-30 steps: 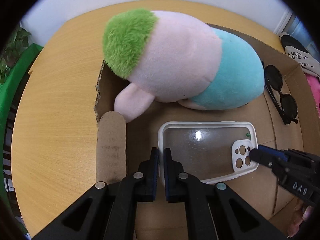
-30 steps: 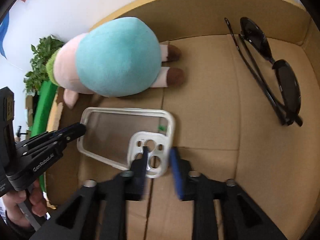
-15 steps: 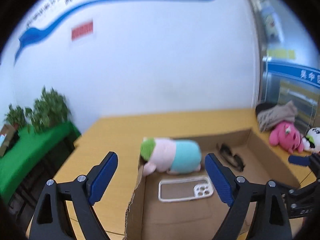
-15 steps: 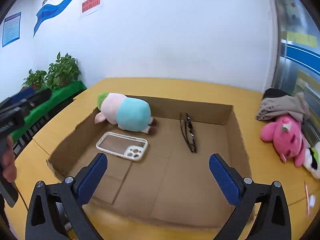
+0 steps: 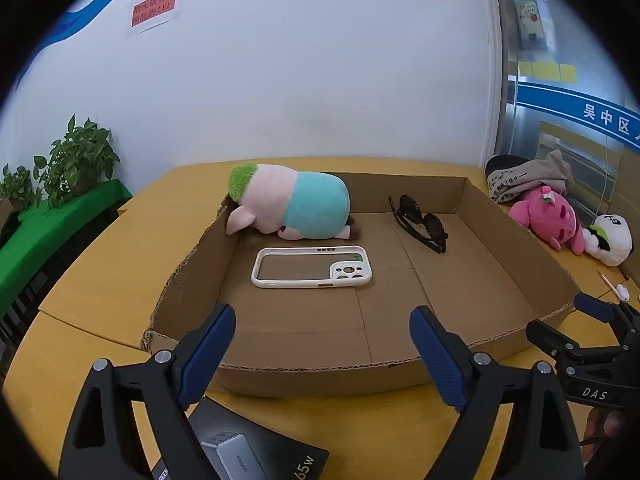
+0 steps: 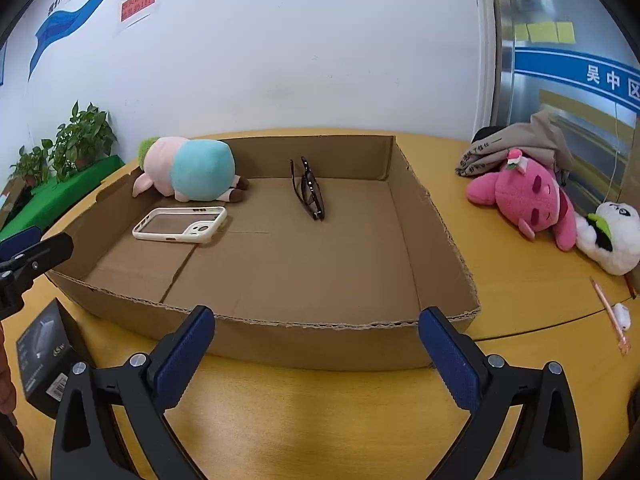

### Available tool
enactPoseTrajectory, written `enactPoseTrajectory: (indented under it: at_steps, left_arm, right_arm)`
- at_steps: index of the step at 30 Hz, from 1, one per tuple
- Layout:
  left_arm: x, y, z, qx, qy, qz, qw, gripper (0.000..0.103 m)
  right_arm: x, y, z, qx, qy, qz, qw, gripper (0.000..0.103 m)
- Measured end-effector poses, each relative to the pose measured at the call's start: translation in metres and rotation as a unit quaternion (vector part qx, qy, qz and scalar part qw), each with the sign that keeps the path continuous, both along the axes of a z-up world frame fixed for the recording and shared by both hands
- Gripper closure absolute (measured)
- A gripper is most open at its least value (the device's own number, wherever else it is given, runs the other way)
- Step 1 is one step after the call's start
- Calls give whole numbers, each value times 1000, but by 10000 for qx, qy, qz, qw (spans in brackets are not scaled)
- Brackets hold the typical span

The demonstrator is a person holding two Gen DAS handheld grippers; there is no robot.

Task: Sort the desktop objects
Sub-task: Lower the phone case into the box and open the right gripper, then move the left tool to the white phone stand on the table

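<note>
Left gripper (image 5: 322,354): jaws wide, holding nothing, above the desk just outside the tray's near wall.
Right gripper (image 6: 316,354): jaws wide, holding nothing, outside the tray's near wall.
Black box (image 5: 256,454): on the desk's near edge, under the left gripper.
Tray (image 6: 320,344): shallow cardboard, mid-desk.
Phone case (image 5: 312,267): flat on the tray floor, left half.
Plush (image 5: 290,206): on its side in the tray's far-left corner, just behind the case.
Sunglasses (image 5: 422,223): folded, near the far wall, apart from the plush.
Pink toy (image 6: 524,196): on the desk right of the tray, touching a panda toy (image 6: 610,236).
Pen (image 6: 610,314): desk's right edge.
</note>
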State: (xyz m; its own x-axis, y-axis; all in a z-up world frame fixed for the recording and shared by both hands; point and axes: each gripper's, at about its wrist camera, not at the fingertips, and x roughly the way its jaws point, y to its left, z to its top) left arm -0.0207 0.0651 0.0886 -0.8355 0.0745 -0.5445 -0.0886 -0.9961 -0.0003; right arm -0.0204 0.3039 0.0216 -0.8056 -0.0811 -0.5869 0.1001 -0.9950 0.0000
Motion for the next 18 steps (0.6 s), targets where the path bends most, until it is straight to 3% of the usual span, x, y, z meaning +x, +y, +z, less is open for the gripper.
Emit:
enactPoseTrajectory:
  at_steps: [5,9,10,11,13,14,16,18]
  left_arm:
    - [-21,-1,-25,74,-534,96,9985,14]
    - [-17,3,-31,-21,-419,75,9991,14]
    - [-17,2,-32,2,-424,78,9991,14]
    - [-18,2,-33,-2,-432,68,9990,14]
    - [-19,1,-34,10,-457,55,9989,14]
    - [-19,0,-34,11,-464,41,9989,14]
    - [-20,0,-33,10,-495,13,9988,14]
    - [-20,-1,-31,32,-516,13,9987,14]
  right_arm:
    - [1,-7,-8,292,214,-47,9993,0]
    - [6,-16,-18,825,347,-57,9960,0]
    - [5,-16,-21,802,265,-29,9964,0]
    - [-1,-12,-30,484,-105,60,9988,0]
    - [-21,4,-59,-449,-1286,172,9905,0]
    - [-22,8,-61,-533,-1338,52,9896,0]
    - [-14,12,-49,-499,-885,-109,9948,0]
    - [-11,12,-41,-406,-735,-65,9964,0]
